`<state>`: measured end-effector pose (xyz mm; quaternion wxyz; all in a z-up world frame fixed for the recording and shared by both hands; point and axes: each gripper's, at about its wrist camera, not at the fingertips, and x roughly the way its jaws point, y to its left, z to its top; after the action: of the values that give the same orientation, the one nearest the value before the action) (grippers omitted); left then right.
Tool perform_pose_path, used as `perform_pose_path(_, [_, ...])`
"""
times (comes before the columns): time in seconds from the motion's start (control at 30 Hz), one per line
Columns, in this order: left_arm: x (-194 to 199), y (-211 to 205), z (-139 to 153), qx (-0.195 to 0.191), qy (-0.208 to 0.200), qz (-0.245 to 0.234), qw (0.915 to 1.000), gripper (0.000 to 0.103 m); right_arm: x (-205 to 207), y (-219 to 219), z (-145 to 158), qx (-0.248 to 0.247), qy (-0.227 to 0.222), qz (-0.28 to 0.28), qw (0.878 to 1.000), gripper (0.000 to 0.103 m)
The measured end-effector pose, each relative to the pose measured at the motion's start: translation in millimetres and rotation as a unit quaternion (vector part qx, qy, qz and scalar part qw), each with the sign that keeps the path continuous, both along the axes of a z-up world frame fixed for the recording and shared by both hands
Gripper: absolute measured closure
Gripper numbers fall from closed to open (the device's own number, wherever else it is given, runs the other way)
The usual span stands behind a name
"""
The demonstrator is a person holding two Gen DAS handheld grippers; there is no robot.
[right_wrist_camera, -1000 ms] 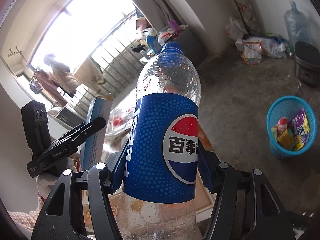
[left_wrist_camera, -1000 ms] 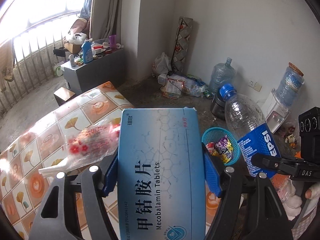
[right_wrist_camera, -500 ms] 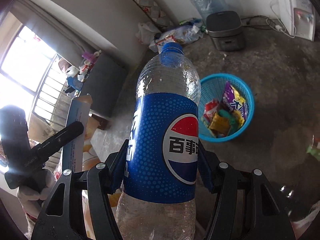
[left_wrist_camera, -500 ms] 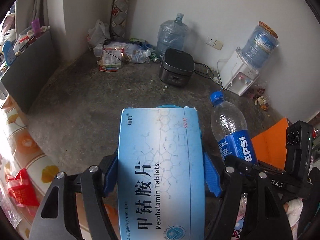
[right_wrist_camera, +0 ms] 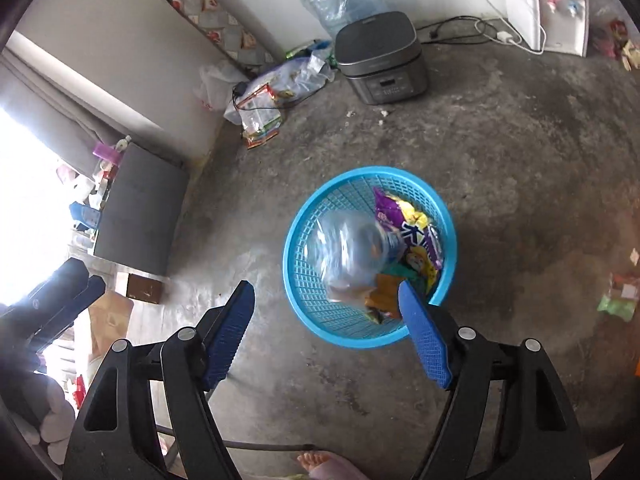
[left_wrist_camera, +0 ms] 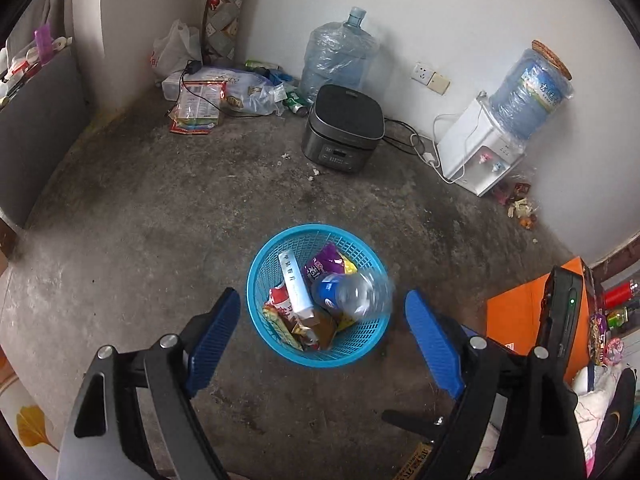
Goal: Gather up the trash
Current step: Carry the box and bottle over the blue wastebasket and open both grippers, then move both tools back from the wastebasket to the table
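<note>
A blue plastic basket [left_wrist_camera: 256, 280] stands on the concrete floor and shows in the right wrist view [right_wrist_camera: 294, 236] too. In it lie the blue-and-white tablet box [left_wrist_camera: 295, 286], snack wrappers [left_wrist_camera: 330, 264] and the Pepsi bottle [left_wrist_camera: 352, 294], which is motion-blurred; in the right wrist view the bottle [right_wrist_camera: 352, 250] is a blur over the basket. My left gripper [left_wrist_camera: 322, 340] is open and empty above the basket. My right gripper [right_wrist_camera: 328, 330] is open and empty, above the basket's near rim.
A dark rice cooker [left_wrist_camera: 344, 128], a large water jug [left_wrist_camera: 338, 60] and a white water dispenser [left_wrist_camera: 478, 148] stand by the far wall. Bags and wrappers [left_wrist_camera: 212, 92] litter the corner. A grey cabinet [right_wrist_camera: 136, 208] is at the left. Cables [left_wrist_camera: 408, 142] run across the floor.
Both grippers swung over the basket and opened. The tablet box left the left gripper and the Pepsi bottle left the right gripper; both are now in the basket.
</note>
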<state>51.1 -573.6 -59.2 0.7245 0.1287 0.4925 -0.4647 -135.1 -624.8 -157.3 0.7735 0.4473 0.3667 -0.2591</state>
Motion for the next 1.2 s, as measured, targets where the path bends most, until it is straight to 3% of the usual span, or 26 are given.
perform_pose_path(0.23, [-7.9,79.2,58.1,-0.052,-0.053,0.006,0.9972,0.020,2.0,27.0,16.6,-0.020,-0.016,0.013,1.000,0.032])
perform_pose_path(0.4, [-13.7,158.6,108.3,-0.094,-0.095,0.033,0.9904,0.020,14.7,56.1,50.2,-0.059,-0.045,0.052,0.996,0.033])
perform_pose_path(0.57, [-18.9,252.4,136.0,-0.102,-0.148,0.089,0.9798,0.020,30.6,96.8,90.0,-0.097,-0.089,0.119,0.984,0.033])
perform_pose_path(0.67, [-19.0,311.3,140.6,-0.098,-0.170,0.139,0.9707,0.020,42.1,123.1,109.3,-0.104,-0.114,0.164,0.974,0.033])
perform_pose_path(0.87, [-17.0,418.8,124.7,-0.093,-0.152,0.251,0.9515,0.020,68.2,168.4,127.0,-0.096,-0.122,0.230,0.961,0.032])
perform_pose_path(1.2, [-18.2,518.9,104.8,-0.099,-0.144,0.343,0.9230,0.020,100.8,235.4,142.9,-0.090,-0.131,0.324,0.933,0.030])
